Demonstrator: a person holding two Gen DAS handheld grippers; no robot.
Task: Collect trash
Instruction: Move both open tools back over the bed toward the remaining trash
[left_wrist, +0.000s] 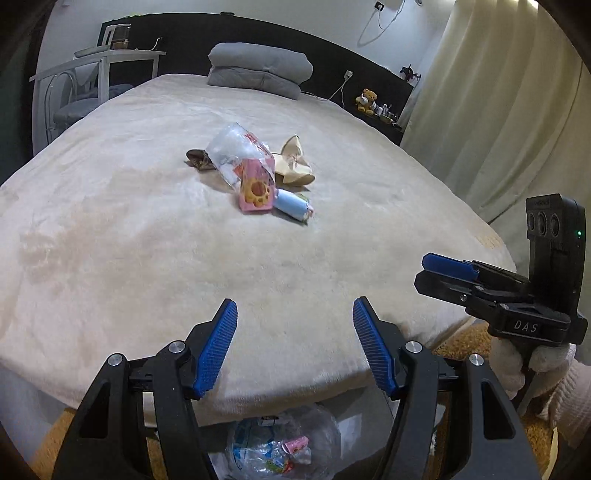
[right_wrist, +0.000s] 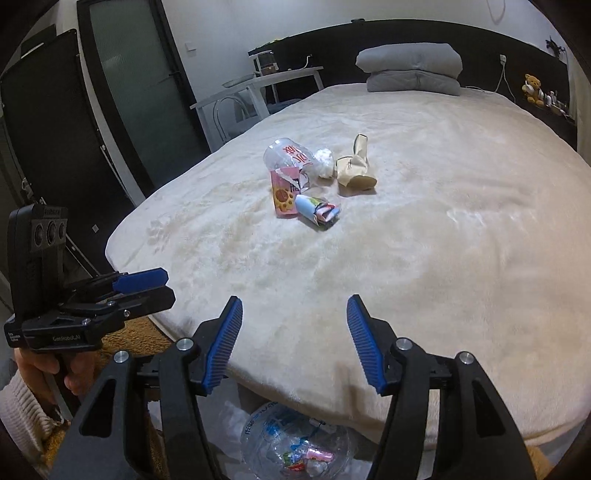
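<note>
A small pile of trash lies mid-bed: a pink snack packet (left_wrist: 255, 194) (right_wrist: 283, 195), a light blue wrapper (left_wrist: 294, 205) (right_wrist: 317, 210), a clear plastic bag (left_wrist: 236, 151) (right_wrist: 290, 157), a beige crumpled paper bag (left_wrist: 295, 164) (right_wrist: 355, 168), a brown wrapper (left_wrist: 199, 159) and a white tissue wad (right_wrist: 324, 162). My left gripper (left_wrist: 294, 343) is open and empty at the bed's near edge, far from the pile. My right gripper (right_wrist: 294, 341) is open and empty too. A clear trash bag (left_wrist: 284, 446) (right_wrist: 295, 446) holding wrappers sits on the floor below both grippers.
The cream bed cover (left_wrist: 129, 258) (right_wrist: 461, 240) fills both views. Folded grey pillows (left_wrist: 258, 70) (right_wrist: 412, 68) lie at the headboard. A white side table (left_wrist: 99, 62) stands left of the bed, curtains (left_wrist: 498, 110) to the right, dark doors (right_wrist: 92, 110) on the left.
</note>
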